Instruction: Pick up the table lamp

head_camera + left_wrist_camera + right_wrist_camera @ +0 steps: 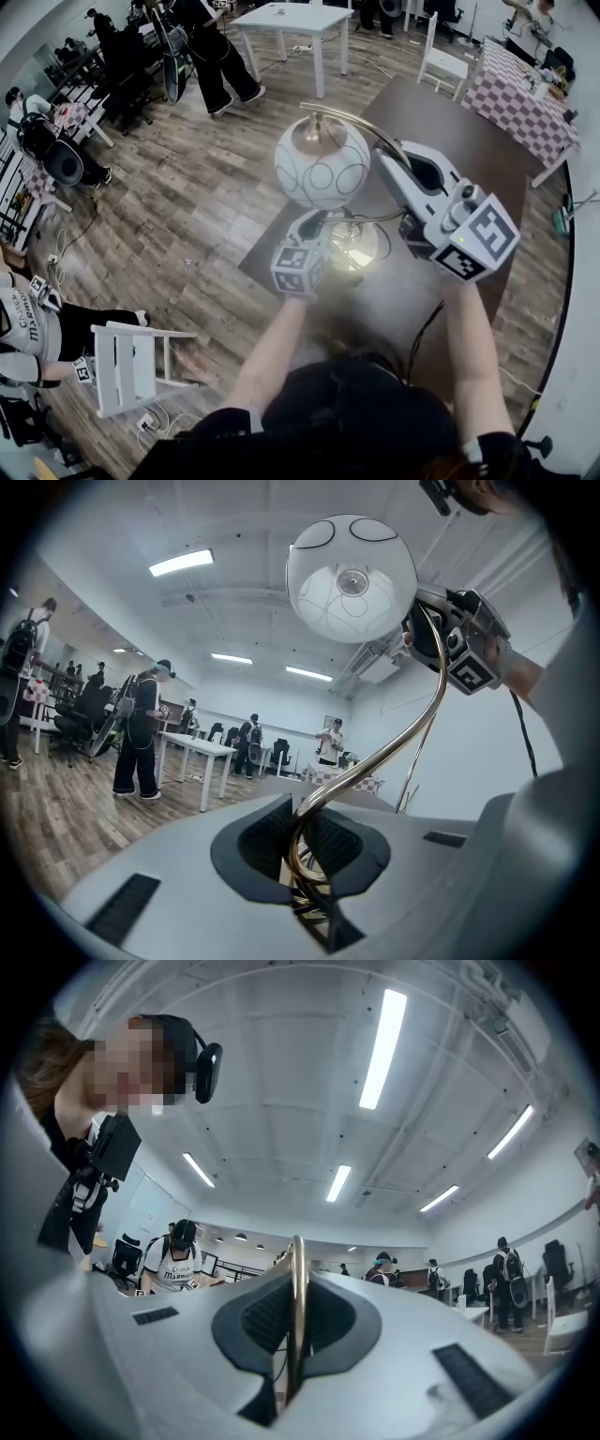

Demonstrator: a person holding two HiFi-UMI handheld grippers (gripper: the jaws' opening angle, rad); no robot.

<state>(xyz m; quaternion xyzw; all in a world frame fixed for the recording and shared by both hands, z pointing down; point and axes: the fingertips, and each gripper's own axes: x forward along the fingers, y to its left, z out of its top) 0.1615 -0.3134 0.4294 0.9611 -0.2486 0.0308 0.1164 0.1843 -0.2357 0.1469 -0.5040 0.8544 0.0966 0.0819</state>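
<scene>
- Jaws of the left gripper (298, 844) are clenched on the low bend of the brass neck (417, 728) of the table lamp (322, 173). The thin tube rises between its pads.
- Polished metal like this neck is probably stiff but slick. A narrow round tube could twist inside the pads, so a firm squeeze low down, close above the base, seems the sound place for this hold.
- Up and ahead of the left gripper the neck arcs over to the globe shade (352, 578), which hangs well above its jaws. The shade looks like white glass, so it is likely fragile and no place for a jaw.
- With the shade's weight carried high and off to one side, the lamp probably wants to swing or tip about any single grip. That makes two holds on the neck sensible.
- Just ahead of and below the left gripper in the head view sits the shiny base (354, 248), likely the heavy end. The lamp is over the dark table (469, 141), but I cannot tell whether the base is clear of it.
- Right gripper (296, 1309) is clamped tight on the upper neck, just beside the shade, with the rod standing upright between its pads. From there it can steady the top-heavy end.
</scene>
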